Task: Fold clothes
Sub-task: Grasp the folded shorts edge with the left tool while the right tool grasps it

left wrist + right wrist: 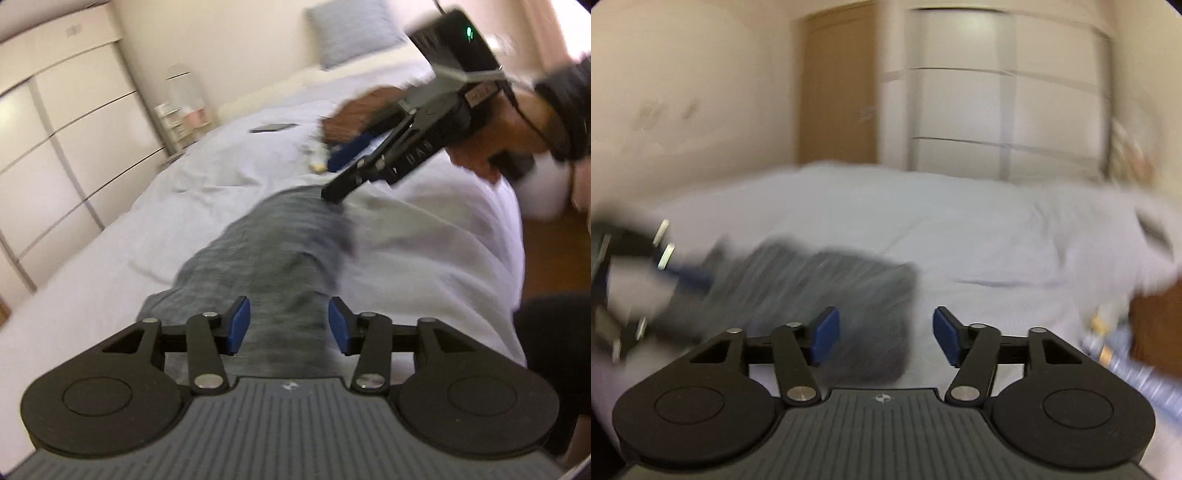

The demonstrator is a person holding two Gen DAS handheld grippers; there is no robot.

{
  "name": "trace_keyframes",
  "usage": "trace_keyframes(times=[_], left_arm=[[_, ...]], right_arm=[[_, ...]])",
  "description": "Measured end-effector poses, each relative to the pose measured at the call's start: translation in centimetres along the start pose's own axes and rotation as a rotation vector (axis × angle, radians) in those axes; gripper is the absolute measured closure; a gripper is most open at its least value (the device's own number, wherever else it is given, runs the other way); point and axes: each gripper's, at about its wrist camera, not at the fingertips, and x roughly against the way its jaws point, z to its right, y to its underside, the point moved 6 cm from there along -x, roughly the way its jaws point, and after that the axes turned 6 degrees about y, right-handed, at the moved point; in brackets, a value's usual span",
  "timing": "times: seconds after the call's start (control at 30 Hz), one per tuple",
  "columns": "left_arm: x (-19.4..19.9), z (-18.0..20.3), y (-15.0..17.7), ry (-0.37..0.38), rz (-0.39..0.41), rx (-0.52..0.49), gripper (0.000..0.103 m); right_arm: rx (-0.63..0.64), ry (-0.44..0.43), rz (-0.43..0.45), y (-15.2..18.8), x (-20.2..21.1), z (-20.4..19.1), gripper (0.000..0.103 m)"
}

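Item: dark grey knitted garment [266, 251], lying bunched lengthwise on white-sheeted bed [424, 236]. Left gripper [290, 325] and right gripper [884, 334]: jaws spread, empty, above cloth. Fold stage unclear; both frames blurred.

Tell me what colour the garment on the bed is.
Dark grey garment, faintly striped; clearest in the left wrist view.

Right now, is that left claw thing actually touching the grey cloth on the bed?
Cannot tell. In the left wrist view the left gripper has open fingers framing the grey cloth, but blur hides any contact or gap.
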Motion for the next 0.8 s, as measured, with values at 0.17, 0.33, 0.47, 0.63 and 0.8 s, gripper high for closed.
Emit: trace_keyframes(times=[0.17, 0.33, 0.47, 0.63, 0.8], left_arm=[[-1.6, 3.4, 0.0, -0.096, -0.107, -0.267, 0.060], [-3.8, 2.1, 0.4, -0.178, -0.186, -0.315, 0.083], [-3.5, 0.1, 0.6, -0.145, -0.199, -0.312, 0.096], [0.4, -1.4, -1.4, -0.120, -0.164, -0.340, 0.097], [5.8, 0.7, 0.4, -0.073, -0.174, -0.300, 0.097]], right_arm=[[0.611, 0.089, -0.014, 1.5, -2.3, -6.2, 0.032], [1.026, 0.108, 0.001, 2.9, -5.3, -9.8, 0.031], [0.900, 0.101, -0.045, 2.1, -7.0, -7.9, 0.071], [0.702, 0.076, -0.093, -0.9, -2.8, -8.7, 0.080], [0.616, 0.048, -0.136, -0.4, 2.9, -13.9, 0.078]])
